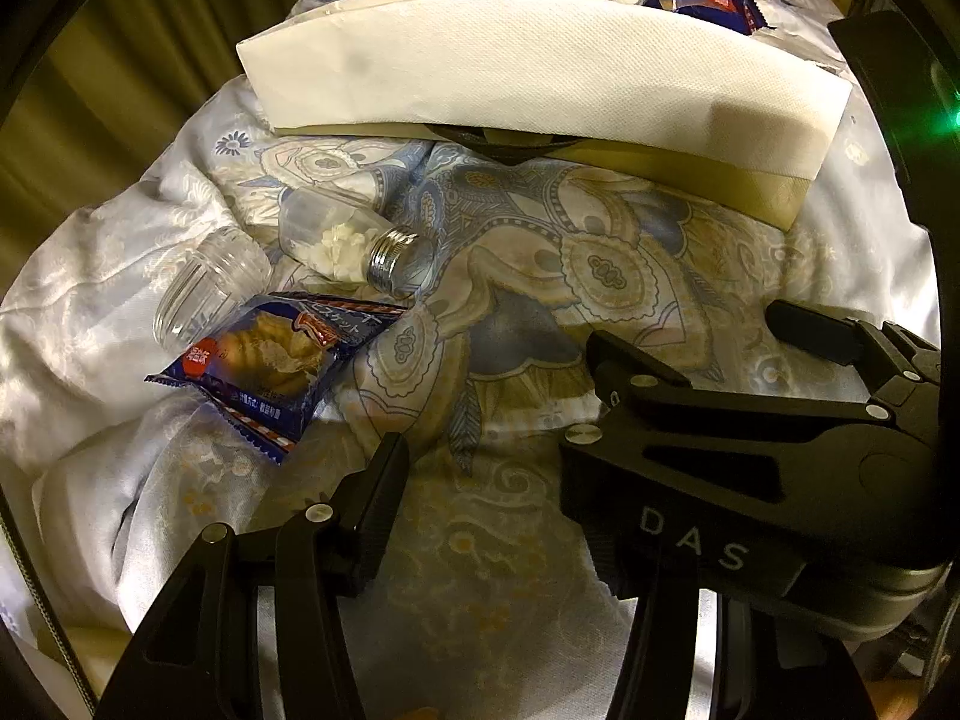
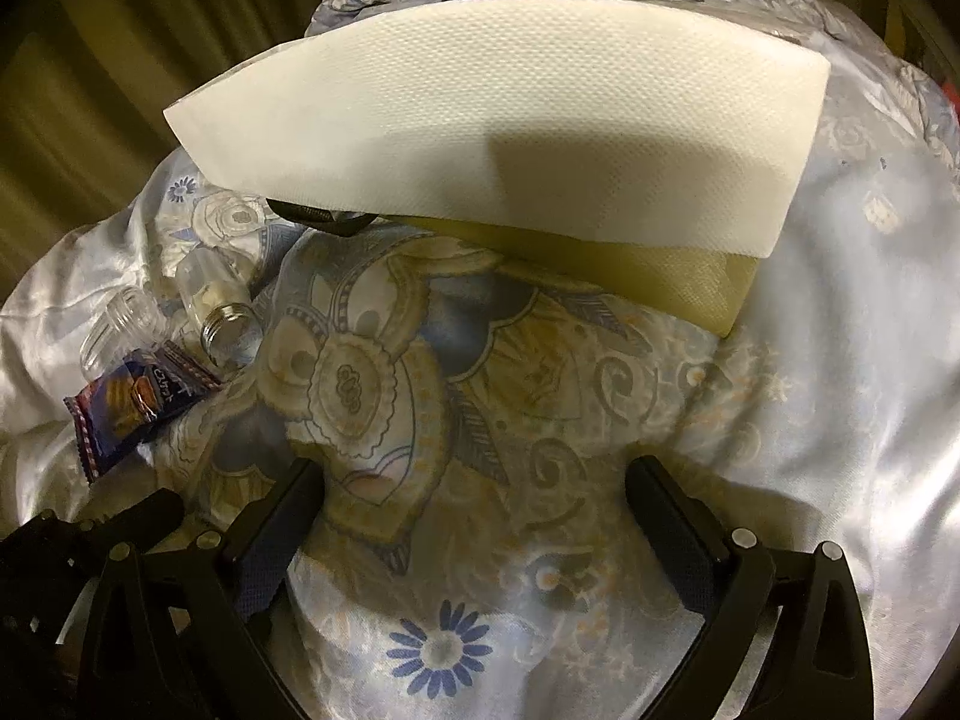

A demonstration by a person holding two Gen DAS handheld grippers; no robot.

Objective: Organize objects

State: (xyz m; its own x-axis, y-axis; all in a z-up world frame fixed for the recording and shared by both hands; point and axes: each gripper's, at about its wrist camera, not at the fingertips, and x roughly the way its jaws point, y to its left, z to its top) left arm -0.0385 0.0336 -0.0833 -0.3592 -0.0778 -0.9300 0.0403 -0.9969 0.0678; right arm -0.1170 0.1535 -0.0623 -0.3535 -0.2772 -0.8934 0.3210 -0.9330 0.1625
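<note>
Both the left hand-held gripper (image 1: 498,456) and right hand-held gripper (image 2: 474,480) hang released over the quilt (image 2: 810,420), near a snack packet (image 1: 270,360) and jars (image 1: 348,246).

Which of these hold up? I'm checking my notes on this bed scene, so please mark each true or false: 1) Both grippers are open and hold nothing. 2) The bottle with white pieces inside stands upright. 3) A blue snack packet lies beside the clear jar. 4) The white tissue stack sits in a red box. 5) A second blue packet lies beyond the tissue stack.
1) True: the left gripper and the right gripper both gape over the quilt, empty.
2) False: the bottle lies on its side.
3) True: the blue snack packet touches the clear jar.
4) False: the white tissue stack rests on a tan base.
5) True: the second blue packet shows past its far edge.
</note>
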